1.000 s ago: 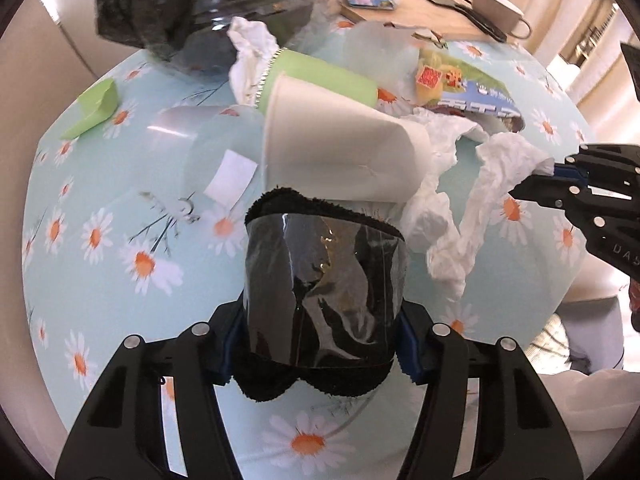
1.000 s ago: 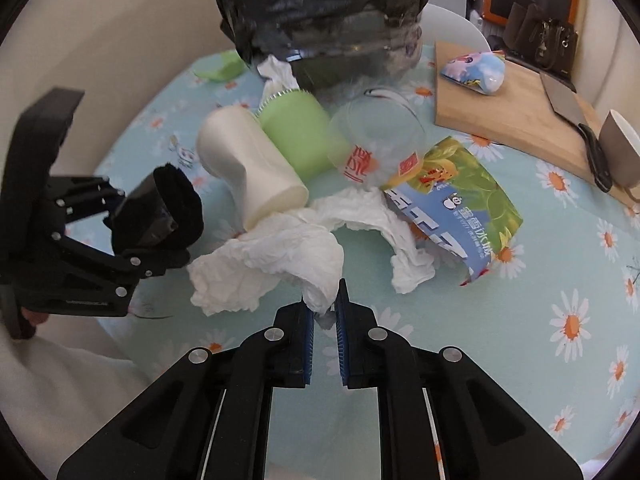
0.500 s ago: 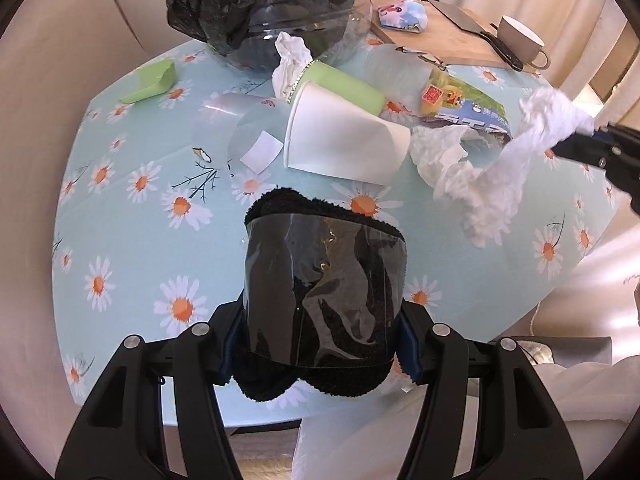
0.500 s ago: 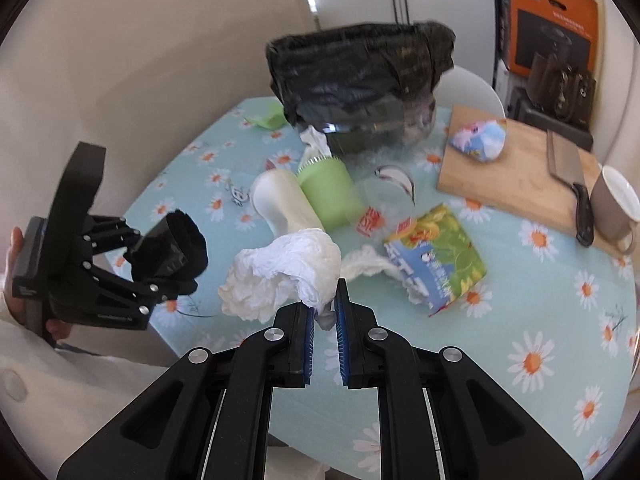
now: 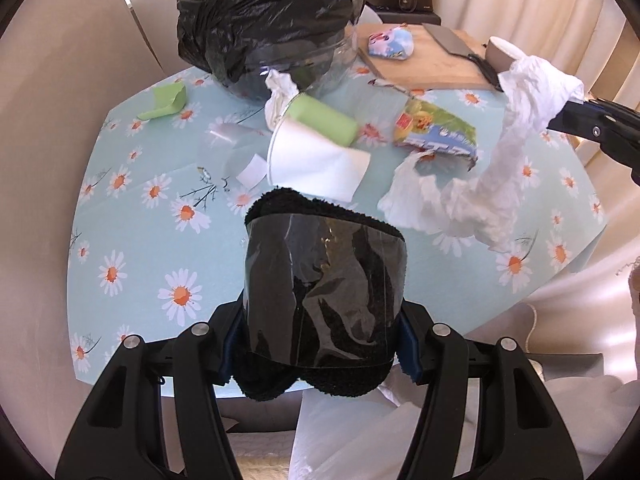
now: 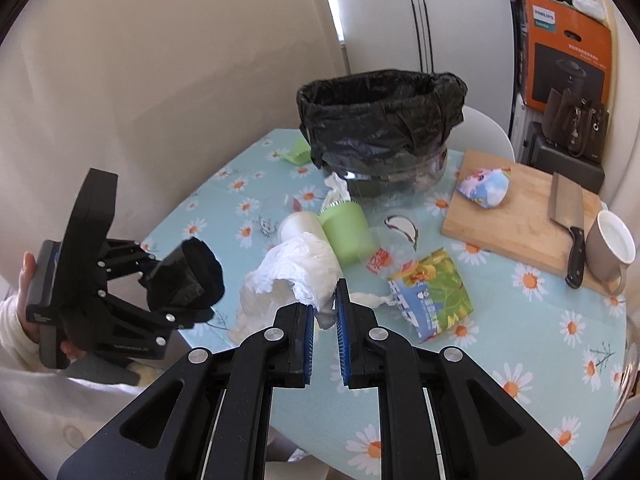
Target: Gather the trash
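the right gripper (image 6: 323,312) pinches only a corner of the tissue (image 6: 298,276), which could slip out short of the bin (image 6: 380,128); the left gripper (image 5: 320,344) is clamped on a black sponge (image 5: 324,292).

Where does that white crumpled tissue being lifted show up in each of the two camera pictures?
Left wrist view: the white tissue hangs at the right, draped from the right gripper down toward the table.
Right wrist view: the tissue sits at the centre, pinched between the jaws, just above them.
Shared landmark: the black-lined trash bin, at the far side of the table in both views.
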Demonstrator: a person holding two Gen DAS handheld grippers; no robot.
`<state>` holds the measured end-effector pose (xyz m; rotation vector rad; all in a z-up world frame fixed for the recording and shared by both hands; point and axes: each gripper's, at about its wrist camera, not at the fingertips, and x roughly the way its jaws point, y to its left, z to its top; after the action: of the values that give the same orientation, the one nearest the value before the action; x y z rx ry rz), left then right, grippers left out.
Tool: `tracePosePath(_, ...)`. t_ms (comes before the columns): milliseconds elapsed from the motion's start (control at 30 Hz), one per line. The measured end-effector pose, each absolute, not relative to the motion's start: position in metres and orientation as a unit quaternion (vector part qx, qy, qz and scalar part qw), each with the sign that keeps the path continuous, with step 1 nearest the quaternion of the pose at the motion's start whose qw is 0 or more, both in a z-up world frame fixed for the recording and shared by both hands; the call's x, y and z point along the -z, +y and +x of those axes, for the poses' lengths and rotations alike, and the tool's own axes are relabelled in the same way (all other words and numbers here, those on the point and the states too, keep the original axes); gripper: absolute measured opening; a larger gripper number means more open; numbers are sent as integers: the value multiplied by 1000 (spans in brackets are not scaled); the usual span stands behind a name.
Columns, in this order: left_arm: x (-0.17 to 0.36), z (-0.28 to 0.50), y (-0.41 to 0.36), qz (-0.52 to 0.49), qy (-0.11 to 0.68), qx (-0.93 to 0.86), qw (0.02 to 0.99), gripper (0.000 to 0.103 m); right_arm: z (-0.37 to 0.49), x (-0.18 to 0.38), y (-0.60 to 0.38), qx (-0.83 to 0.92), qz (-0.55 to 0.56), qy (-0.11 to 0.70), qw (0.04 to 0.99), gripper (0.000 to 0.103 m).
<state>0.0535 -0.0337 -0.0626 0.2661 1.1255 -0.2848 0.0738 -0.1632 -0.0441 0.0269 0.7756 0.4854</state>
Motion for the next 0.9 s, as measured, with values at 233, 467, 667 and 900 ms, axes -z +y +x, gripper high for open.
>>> tracePosePath(233,47,65,-40,138,525,152,826,61,80,14,-162,-241,3,354,904,10)
tracePosePath(467,19,94,-49,148,506,197,827,61,102,-23,-165,-230,33,339,912,10)
tracePosePath(667,-8,117,-59,177,466,229,836,61,122,-63,-169,-205,50,308,928,10)
tracePosePath(900,-29,142,-56,182,440,250,843,61,149,-91,-162,-183,42,283,941,10)
